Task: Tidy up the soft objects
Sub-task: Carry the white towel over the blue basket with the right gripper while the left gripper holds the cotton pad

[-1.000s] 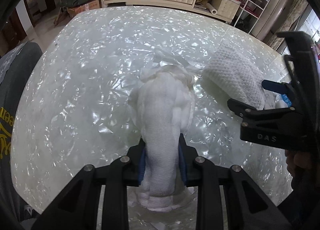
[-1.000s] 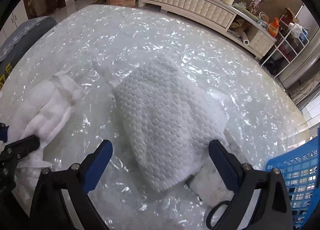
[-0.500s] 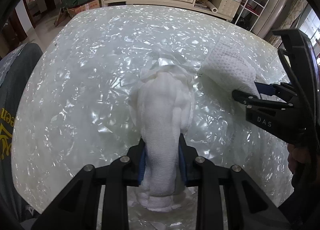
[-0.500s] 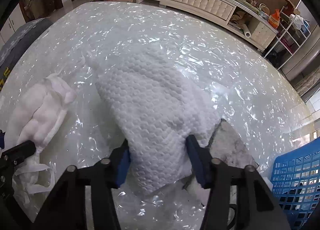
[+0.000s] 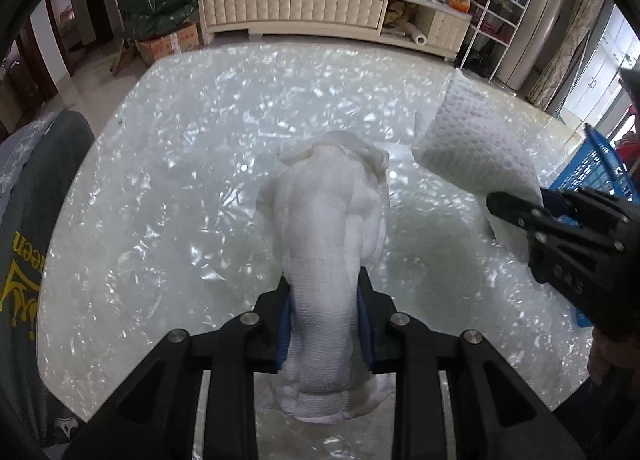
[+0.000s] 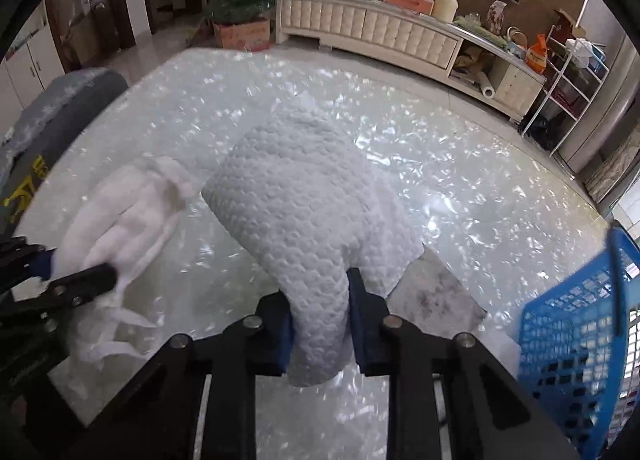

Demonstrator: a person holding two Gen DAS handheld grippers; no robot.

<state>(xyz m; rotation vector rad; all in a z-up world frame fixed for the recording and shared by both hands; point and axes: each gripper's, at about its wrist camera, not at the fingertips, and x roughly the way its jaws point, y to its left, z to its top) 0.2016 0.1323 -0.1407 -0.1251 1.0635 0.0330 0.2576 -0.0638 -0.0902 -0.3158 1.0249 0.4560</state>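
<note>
My left gripper [image 5: 324, 316] is shut on a white gauze cloth bundle [image 5: 328, 227] and holds it lifted above the table; the bundle also shows at the left of the right wrist view [image 6: 128, 215]. My right gripper [image 6: 320, 320] is shut on a white waffle-textured towel [image 6: 308, 203] and holds it raised off the table; the towel also shows at the right of the left wrist view [image 5: 476, 147]. The left gripper [image 6: 80, 280] appears at the left edge of the right wrist view.
The table [image 5: 180, 187] is covered in shiny bubble wrap. A blue plastic basket [image 6: 576, 324] stands at its right edge, also in the left wrist view [image 5: 600, 163]. A grey marble patch [image 6: 436, 292] lies under the towel. A dark chair [image 6: 60, 107] stands left.
My right gripper has shut on the waffle towel and lifted it off the table. My left gripper has raised the gauze bundle. The blue basket has come further into view.
</note>
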